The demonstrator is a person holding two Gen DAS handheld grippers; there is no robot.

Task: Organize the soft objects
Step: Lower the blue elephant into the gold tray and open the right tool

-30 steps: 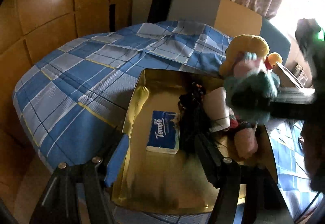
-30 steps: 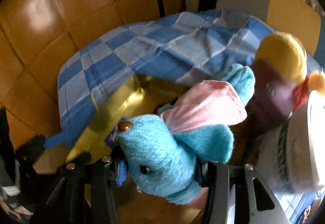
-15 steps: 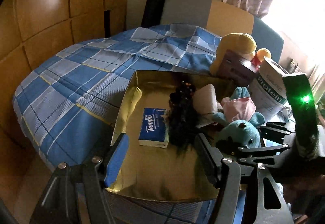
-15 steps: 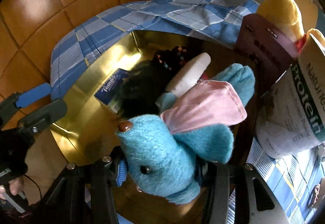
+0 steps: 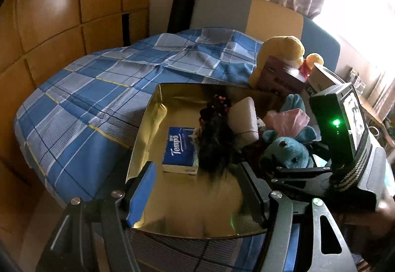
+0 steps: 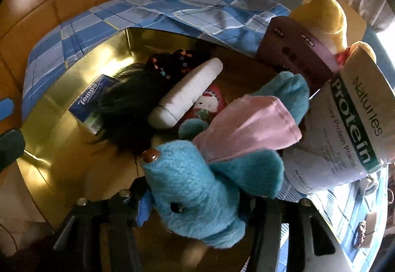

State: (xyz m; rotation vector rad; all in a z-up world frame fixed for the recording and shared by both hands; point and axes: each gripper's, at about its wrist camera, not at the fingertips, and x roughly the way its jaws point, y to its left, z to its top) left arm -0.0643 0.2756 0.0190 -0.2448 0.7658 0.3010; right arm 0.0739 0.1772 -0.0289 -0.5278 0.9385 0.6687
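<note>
My right gripper [image 6: 197,205] is shut on a blue plush elephant with pink ears [image 6: 205,183] and holds it low over the right side of a gold tray [image 6: 61,109]. The elephant also shows in the left wrist view [image 5: 286,148]. In the tray lie a black wig [image 5: 217,146], a white soft roll [image 5: 243,116], a blue Tempo tissue pack [image 5: 180,151] and a red Hello Kitty plush [image 6: 209,104]. My left gripper [image 5: 195,188] is open and empty over the tray's near edge [image 5: 197,232].
The tray sits on a bed with a blue checked cover [image 5: 98,89]. A yellow plush [image 5: 284,49], a purple box [image 6: 296,49] and a protein powder tub [image 6: 345,128] stand at the tray's right. Wooden wall panels [image 5: 61,12] are at the left.
My right gripper has brought the blue elephant down from above the tray to just over its right side. The left gripper has barely moved.
</note>
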